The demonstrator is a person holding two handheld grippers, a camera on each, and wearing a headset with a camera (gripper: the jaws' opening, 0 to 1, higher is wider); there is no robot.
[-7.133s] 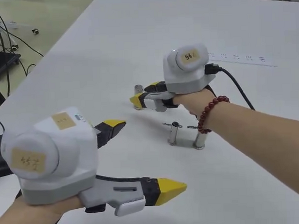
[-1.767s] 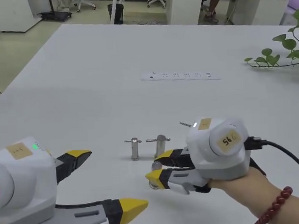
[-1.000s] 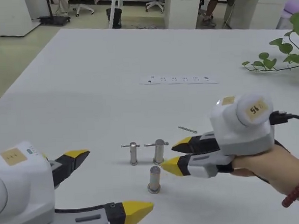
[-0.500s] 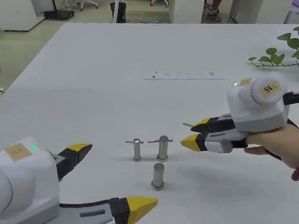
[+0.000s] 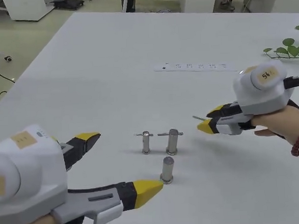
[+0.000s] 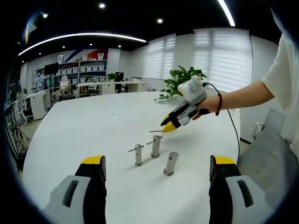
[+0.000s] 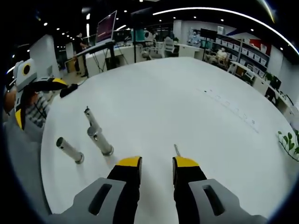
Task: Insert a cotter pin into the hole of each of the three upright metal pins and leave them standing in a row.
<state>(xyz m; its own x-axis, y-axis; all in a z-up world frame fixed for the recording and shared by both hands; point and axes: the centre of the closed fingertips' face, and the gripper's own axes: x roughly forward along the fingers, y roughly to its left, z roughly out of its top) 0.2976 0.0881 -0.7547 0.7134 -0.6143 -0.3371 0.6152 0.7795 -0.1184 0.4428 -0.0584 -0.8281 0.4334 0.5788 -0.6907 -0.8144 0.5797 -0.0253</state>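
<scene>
Lying on the bench (image 5: 113,69) just ahead of the narrowly parted, empty right tool (image 7: 156,161), a loose cotter pin (image 7: 176,150) is being lined up for the bare metal pin (image 5: 167,170) nearest the near edge, while the left tool (image 5: 124,161) is being held wide.

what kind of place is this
Most likely an open-plan office or lab workspace: a big white table, stocked shelves along a far wall, a monitor on a desk behind, and blinds over wide windows.
</scene>
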